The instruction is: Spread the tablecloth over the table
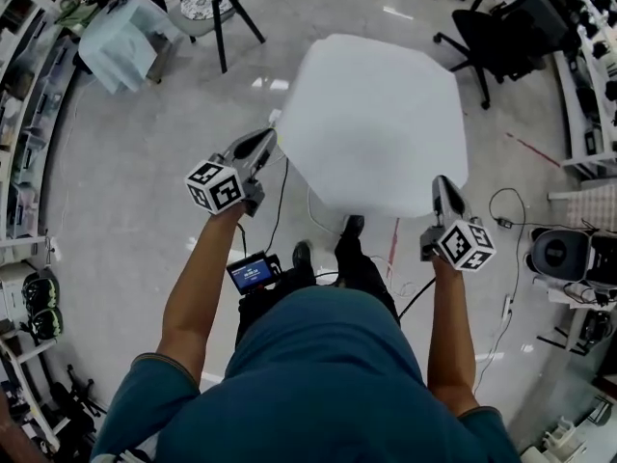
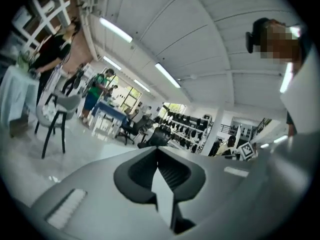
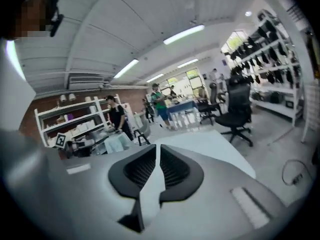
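Glossy grey floor, black office chair, shelves

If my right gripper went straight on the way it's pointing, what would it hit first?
Probably the tablecloth itself: the right gripper is shut on its edge, and the sheet spreads out just beyond the jaws. A black office chair stands farther off, though depth is unclear.

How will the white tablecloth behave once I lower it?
Probably floppy: the tablecloth billows unsupported beyond the left gripper and right gripper. Likely light, since only a thin pinched edge carries it. It may drift and settle unevenly.
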`<state>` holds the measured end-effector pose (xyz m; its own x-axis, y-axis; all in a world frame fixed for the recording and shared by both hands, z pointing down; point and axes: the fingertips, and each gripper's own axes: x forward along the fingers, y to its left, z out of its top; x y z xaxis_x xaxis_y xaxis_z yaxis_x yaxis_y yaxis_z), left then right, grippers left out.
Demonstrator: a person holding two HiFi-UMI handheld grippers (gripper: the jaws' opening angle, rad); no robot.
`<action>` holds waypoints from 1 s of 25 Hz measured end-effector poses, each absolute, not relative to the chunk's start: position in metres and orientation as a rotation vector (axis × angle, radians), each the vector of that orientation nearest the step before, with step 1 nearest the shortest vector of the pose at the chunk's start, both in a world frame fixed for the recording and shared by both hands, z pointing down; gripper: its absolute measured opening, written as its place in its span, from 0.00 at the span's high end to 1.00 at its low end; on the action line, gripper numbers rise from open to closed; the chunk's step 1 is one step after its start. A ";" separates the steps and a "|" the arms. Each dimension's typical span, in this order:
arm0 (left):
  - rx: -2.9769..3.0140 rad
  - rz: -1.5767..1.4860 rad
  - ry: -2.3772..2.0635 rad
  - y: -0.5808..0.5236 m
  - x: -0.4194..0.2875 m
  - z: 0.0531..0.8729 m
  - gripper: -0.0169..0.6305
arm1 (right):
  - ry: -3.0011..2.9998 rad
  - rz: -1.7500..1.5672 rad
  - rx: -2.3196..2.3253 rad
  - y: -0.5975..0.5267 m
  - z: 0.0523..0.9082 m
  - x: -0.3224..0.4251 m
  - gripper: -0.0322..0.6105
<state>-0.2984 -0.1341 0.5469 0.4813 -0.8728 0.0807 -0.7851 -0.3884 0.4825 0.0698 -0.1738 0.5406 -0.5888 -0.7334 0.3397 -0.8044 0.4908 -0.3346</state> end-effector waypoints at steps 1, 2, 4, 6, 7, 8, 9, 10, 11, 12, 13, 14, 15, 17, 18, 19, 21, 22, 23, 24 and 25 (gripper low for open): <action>2.331 -0.263 -1.416 -0.134 -0.303 0.523 0.98 | -2.641 0.602 1.284 -0.170 0.513 0.054 0.90; 2.388 -0.272 -1.457 -0.133 -0.307 0.497 0.98 | -2.692 0.502 1.234 -0.165 0.485 0.038 0.90; 2.497 -0.291 -1.541 -0.126 -0.312 0.444 0.98 | -2.773 0.314 1.145 -0.150 0.431 0.011 0.90; 2.611 -0.292 -1.619 -0.114 -0.311 0.390 0.98 | -2.841 0.146 1.068 -0.130 0.379 -0.012 0.90; 2.666 -0.281 -1.649 -0.108 -0.308 0.367 0.98 | -2.865 0.069 1.041 -0.121 0.356 -0.020 0.91; 2.714 -0.264 -1.670 -0.103 -0.302 0.346 0.98 | -2.875 -0.003 1.026 -0.114 0.336 -0.025 0.91; 2.754 -0.243 -1.682 -0.099 -0.296 0.330 0.98 | -2.869 -0.067 1.023 -0.107 0.320 -0.028 0.94; 2.785 -0.224 -1.684 -0.096 -0.289 0.317 0.98 | -2.849 -0.121 1.031 -0.102 0.308 -0.029 0.94; 2.809 -0.215 -1.677 -0.093 -0.283 0.307 0.98 | -2.826 -0.162 1.048 -0.099 0.299 -0.029 0.94; 2.829 -0.214 -1.665 -0.091 -0.278 0.298 0.98 | -2.807 -0.191 1.069 -0.097 0.292 -0.028 0.94; 2.848 -0.214 -1.654 -0.088 -0.274 0.292 0.98 | -2.798 -0.206 1.086 -0.095 0.286 -0.027 0.94; 2.871 -0.202 -1.649 -0.086 -0.270 0.286 0.98 | -2.796 -0.209 1.099 -0.094 0.281 -0.027 0.94; 2.896 -0.177 -1.654 -0.085 -0.268 0.282 0.98 | -2.797 -0.203 1.107 -0.093 0.277 -0.027 0.94; 2.936 -0.128 -1.667 -0.081 -0.262 0.278 0.98 | -2.798 -0.187 1.119 -0.091 0.273 -0.025 0.94; 2.950 -0.128 -1.659 -0.079 -0.258 0.275 0.98 | -2.797 -0.184 1.126 -0.090 0.271 -0.022 0.94; 2.963 -0.142 -1.642 -0.076 -0.253 0.273 0.98 | -2.796 -0.184 1.136 -0.089 0.270 -0.019 0.94; 2.986 -0.171 -1.609 -0.073 -0.244 0.268 0.98 | -2.789 -0.190 1.162 -0.085 0.267 -0.011 0.94; 2.994 -0.176 -1.599 -0.071 -0.241 0.266 0.98 | -2.786 -0.193 1.175 -0.083 0.265 -0.008 0.94; 2.999 -0.179 -1.591 -0.071 -0.238 0.265 0.98 | -2.783 -0.196 1.186 -0.082 0.264 -0.005 0.94; 3.002 -0.181 -1.585 -0.071 -0.237 0.264 0.98 | -2.781 -0.199 1.196 -0.081 0.262 -0.002 0.94; 3.004 -0.183 -1.580 -0.071 -0.235 0.264 0.98 | -2.780 -0.202 1.205 -0.081 0.262 0.000 0.94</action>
